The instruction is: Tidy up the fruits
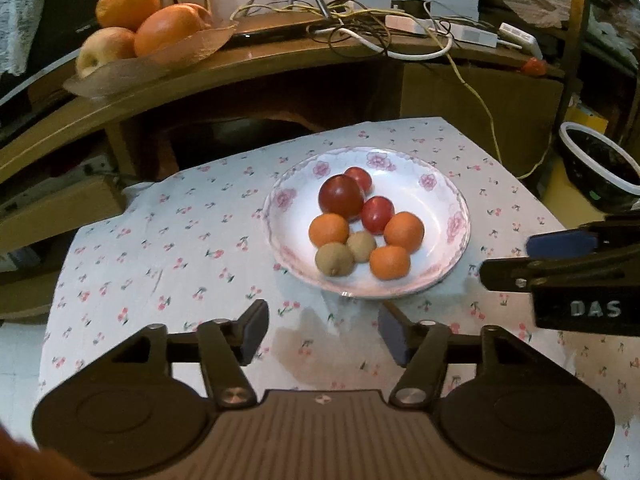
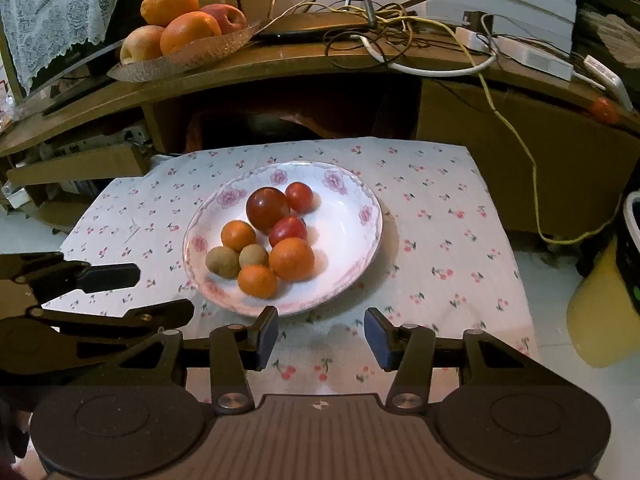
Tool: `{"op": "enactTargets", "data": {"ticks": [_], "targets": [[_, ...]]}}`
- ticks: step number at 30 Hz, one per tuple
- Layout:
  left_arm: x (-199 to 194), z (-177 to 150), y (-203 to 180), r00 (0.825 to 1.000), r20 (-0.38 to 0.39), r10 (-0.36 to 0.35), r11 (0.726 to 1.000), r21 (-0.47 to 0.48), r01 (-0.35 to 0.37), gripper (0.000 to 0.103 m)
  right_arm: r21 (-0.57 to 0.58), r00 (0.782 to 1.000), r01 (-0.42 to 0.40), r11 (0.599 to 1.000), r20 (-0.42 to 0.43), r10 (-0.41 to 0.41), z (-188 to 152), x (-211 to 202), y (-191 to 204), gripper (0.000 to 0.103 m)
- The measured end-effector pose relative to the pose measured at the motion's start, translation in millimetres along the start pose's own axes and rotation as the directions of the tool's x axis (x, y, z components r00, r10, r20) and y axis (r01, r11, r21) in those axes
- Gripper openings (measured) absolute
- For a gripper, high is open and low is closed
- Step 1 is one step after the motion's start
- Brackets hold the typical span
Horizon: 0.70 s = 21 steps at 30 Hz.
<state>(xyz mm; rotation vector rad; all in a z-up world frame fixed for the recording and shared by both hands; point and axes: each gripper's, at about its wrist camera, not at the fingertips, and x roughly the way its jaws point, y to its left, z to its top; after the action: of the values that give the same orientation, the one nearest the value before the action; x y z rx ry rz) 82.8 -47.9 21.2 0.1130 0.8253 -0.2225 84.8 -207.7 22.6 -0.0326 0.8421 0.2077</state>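
Note:
A white plate with pink flowers [image 1: 448,200] [image 2: 352,216] sits on the cherry-print cloth. It holds three red fruits [image 1: 341,197] [image 2: 267,207], three small oranges [image 1: 404,231] [image 2: 292,259] and two brown kiwis [image 1: 334,259] [image 2: 222,262]. My left gripper [image 1: 323,332] is open and empty, just in front of the plate. My right gripper [image 2: 321,336] is open and empty, near the plate's front rim. Each gripper shows in the other's view, the right one [image 1: 560,256] to the plate's right and the left one [image 2: 120,296] to its left.
A glass dish [image 1: 152,60] [image 2: 188,52] with large oranges and apples stands on the wooden shelf behind. Tangled cables [image 1: 380,28] [image 2: 400,28] lie on that shelf. A dark bin [image 1: 600,168] and a yellow container [image 2: 600,312] stand to the right.

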Motion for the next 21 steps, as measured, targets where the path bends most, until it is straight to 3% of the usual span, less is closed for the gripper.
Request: {"op": "enactTargets", "data": {"ticks": [5,10,14,21], "targets": [[-13,-11,4,1.000,0.003,0.000,0.998,-0.059,0.000,0.079,0.035,1.000,-0.004,0.999,0.004,0.004,-14,-18,2,0.056],[-28,-24,3,0.998,0.017,0.062,0.997,-0.054,-0.061,0.094,0.031,1.000,-0.012,0.999,-0.009,0.012,-32,-29,11,0.057],[-38,-34,1,0.997,0.026,0.071,0.996,-0.058,-0.070,0.101,0.027,1.000,-0.008,1.000,-0.024,0.008,-44,-34,15,0.057],[-50,-45,-5,0.994,0.028,0.109,0.993,-0.045,-0.108,0.103,0.055,1.000,-0.005,0.998,-0.013,0.006,-54,-45,17,0.057]]}}
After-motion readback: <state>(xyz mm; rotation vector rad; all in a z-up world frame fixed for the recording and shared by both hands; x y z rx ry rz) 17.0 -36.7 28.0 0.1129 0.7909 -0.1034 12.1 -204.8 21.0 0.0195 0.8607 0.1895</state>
